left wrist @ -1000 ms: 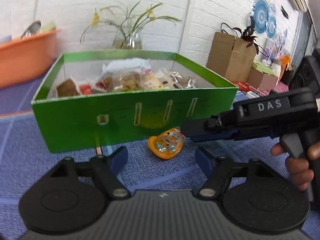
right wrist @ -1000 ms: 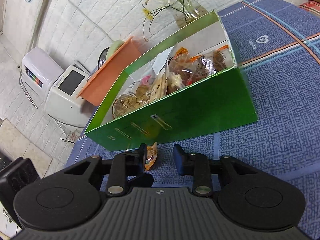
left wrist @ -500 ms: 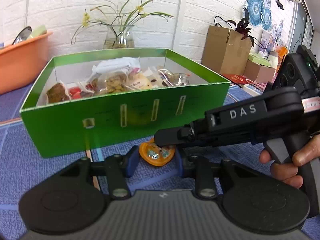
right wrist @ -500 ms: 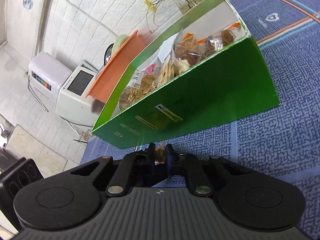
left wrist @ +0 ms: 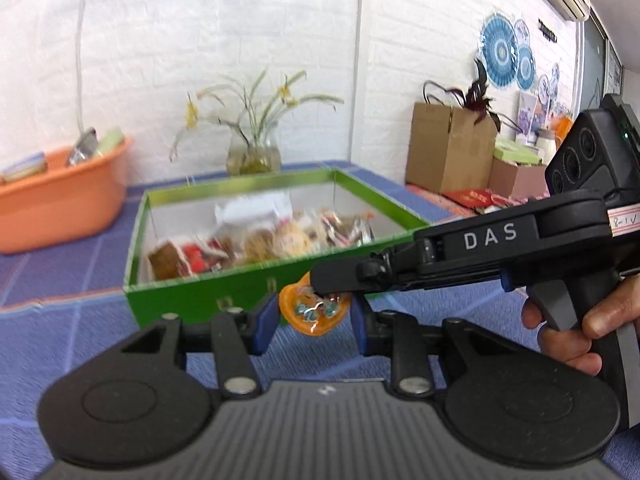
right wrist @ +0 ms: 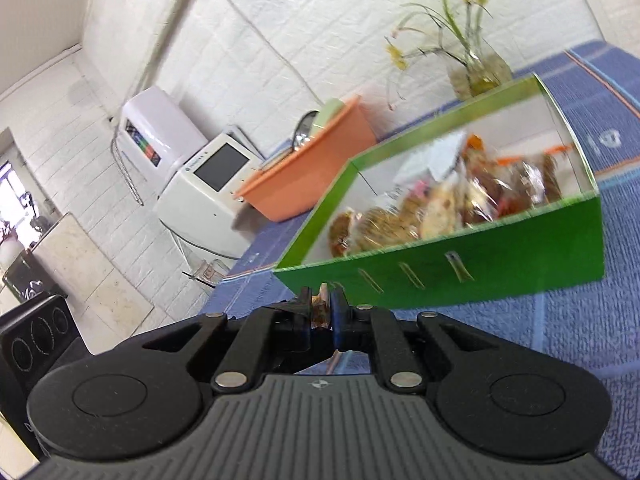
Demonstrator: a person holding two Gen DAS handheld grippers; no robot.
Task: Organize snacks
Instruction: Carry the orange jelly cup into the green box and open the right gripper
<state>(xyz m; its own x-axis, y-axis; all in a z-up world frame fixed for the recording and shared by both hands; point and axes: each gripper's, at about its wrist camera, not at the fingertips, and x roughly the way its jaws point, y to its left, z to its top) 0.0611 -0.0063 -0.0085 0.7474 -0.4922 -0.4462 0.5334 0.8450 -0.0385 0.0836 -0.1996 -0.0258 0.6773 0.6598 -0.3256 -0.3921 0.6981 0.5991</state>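
An orange heart-shaped snack packet (left wrist: 314, 314) hangs just above the blue cloth, in front of the green box (left wrist: 188, 300). My left gripper (left wrist: 312, 322) is shut on it, its blue pads pressing the packet's two sides. My right gripper (left wrist: 334, 280) comes in from the right, held by a hand (left wrist: 572, 332), and pinches the packet's upper edge. In the right wrist view the packet (right wrist: 322, 295) shows edge-on between the shut fingers of my right gripper (right wrist: 323, 314). The green box (right wrist: 500, 276) holds several wrapped snacks (right wrist: 420, 216).
An orange basin (left wrist: 60, 204) sits at the back left on the blue tablecloth (left wrist: 60, 280). A glass vase with flowers (left wrist: 252, 152) stands behind the box. A brown paper bag (left wrist: 448, 148) and cartons are at the right. A white appliance (right wrist: 200, 184) stands beyond the table.
Both grippers closed on the orange packet, which lay on the cloth, and both rose with it. The green box now sits lower and farther off in both views.
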